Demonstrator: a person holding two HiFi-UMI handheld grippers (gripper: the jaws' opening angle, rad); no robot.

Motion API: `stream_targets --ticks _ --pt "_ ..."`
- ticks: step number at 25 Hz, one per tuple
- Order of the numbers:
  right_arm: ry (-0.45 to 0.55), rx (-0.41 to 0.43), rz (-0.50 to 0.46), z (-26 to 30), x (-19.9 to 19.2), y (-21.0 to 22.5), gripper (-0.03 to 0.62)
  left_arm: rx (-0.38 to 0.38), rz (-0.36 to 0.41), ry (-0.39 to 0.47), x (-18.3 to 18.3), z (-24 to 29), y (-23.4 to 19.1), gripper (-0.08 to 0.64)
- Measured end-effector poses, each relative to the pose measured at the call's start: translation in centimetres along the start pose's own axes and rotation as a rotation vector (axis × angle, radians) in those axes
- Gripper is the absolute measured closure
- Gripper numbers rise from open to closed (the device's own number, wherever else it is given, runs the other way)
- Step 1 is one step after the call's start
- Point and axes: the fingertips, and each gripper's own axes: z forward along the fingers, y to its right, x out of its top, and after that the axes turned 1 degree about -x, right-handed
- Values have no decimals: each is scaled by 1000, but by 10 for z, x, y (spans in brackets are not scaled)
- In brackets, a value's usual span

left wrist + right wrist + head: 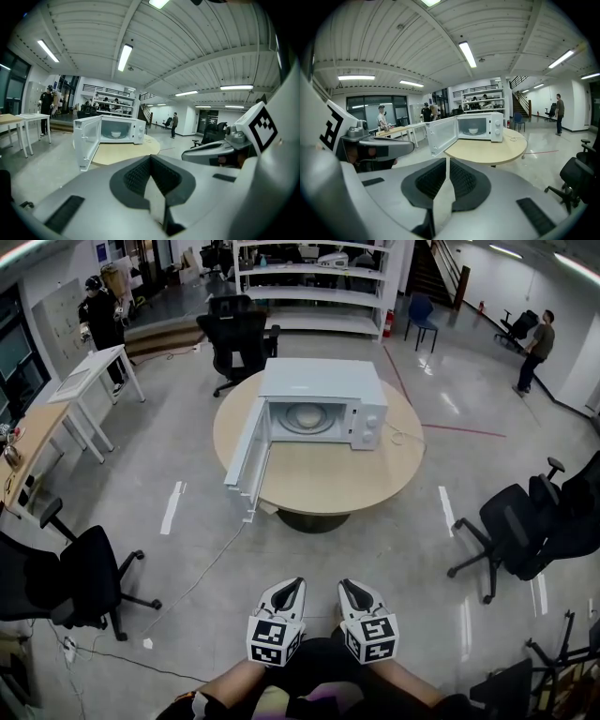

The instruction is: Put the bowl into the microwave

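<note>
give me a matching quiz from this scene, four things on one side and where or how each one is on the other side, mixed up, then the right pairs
Things
1. bowl
2. microwave door
3. round table
4. left gripper

Place or state
A. swung open to the side
B. jaws together, holding nothing
C. inside the microwave
D. carries the microwave on its tan top

Pairs: 1-C, 2-A, 3-D, 4-B
</note>
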Motion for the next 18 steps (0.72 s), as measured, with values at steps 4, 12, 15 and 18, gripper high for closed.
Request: stream_targets --ticks 4,12,15,18 --pt "7 -10 13 -4 -2 3 574 -11 16 -8 -1 1 4 512" --pt "5 25 34 8 -12 -11 577 23 16 -47 -17 -4 -13 512" --pt "-8 44 42 18 -17 -15 577 46 8 -60 -23 -7 -22 512" --pt "-15 59 39 25 -18 -19 577 60 0 -70 -28 -8 -27 512"
